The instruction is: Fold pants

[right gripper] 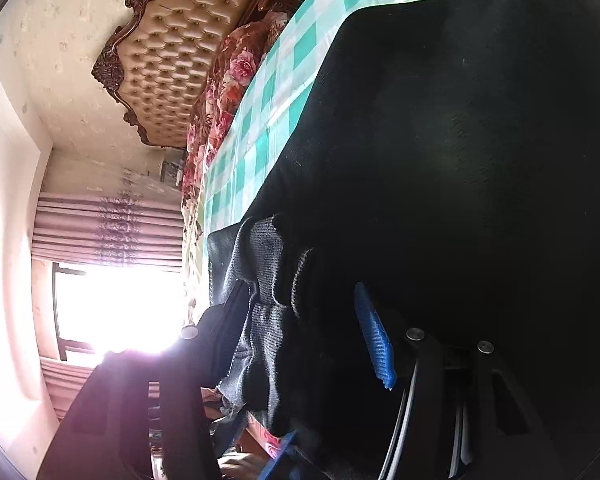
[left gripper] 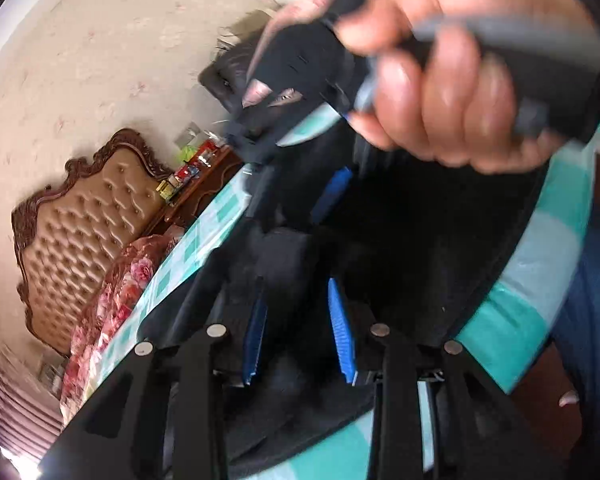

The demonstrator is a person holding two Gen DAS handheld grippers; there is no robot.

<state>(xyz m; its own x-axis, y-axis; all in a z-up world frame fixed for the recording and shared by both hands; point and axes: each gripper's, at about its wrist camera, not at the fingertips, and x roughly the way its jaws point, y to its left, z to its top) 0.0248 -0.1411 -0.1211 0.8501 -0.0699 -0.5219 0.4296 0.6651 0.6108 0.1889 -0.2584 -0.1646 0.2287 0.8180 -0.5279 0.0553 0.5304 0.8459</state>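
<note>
Black pants lie spread over a teal-checked tablecloth. My left gripper hovers low over them, its blue pads apart, with dark cloth in the gap and no visible pinch. A hand holds my right gripper just beyond. In the right wrist view the pants fill the right side. A grey knitted waistband edge bunches between the wide-apart fingers of the right gripper. One blue pad shows; cloth hides the other.
The table's far edge runs beside a bed with a floral quilt and a tufted headboard. A wooden nightstand carries small items. A bright window with curtains glares. The person's blue jeans stand at the table's near side.
</note>
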